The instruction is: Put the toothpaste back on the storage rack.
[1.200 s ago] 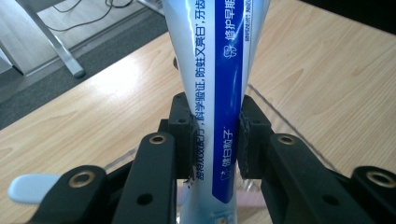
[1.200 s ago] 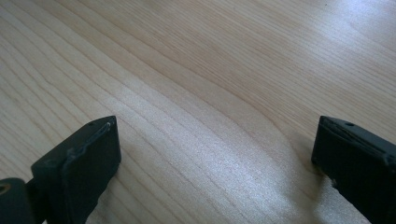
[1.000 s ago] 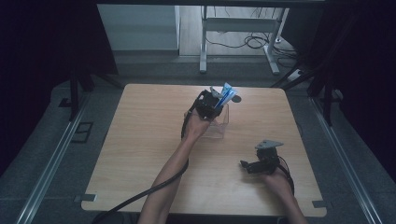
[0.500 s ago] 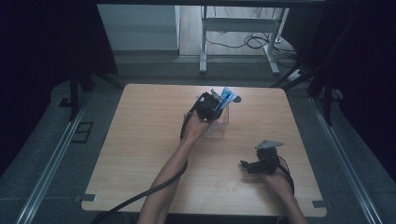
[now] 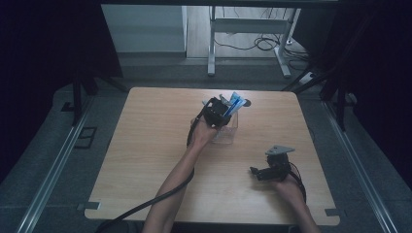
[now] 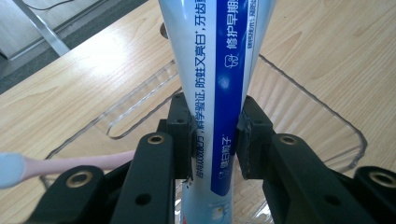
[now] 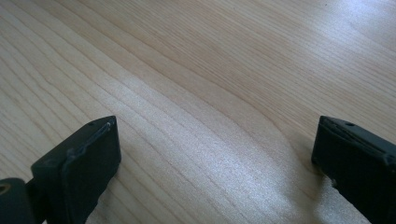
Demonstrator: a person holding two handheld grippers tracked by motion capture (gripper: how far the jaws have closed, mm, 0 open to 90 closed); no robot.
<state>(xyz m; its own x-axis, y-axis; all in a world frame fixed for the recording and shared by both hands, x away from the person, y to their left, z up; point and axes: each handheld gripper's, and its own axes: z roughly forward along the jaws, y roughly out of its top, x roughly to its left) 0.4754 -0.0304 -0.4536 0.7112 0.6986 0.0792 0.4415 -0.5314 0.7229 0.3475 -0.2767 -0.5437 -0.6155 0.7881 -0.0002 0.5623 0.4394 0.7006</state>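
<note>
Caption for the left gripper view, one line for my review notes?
Left gripper clamps a toothpaste tube above a clear tray; pink toothbrush at left.

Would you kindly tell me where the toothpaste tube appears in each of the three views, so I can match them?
High view: the toothpaste tube stands at the table's far middle, in the left gripper over the clear tray.
Left gripper view: centre, clamped between the black jaws.
Right gripper view: not in it; bare wood between open jaws.
Shared landmark: the wooden tabletop.
</note>
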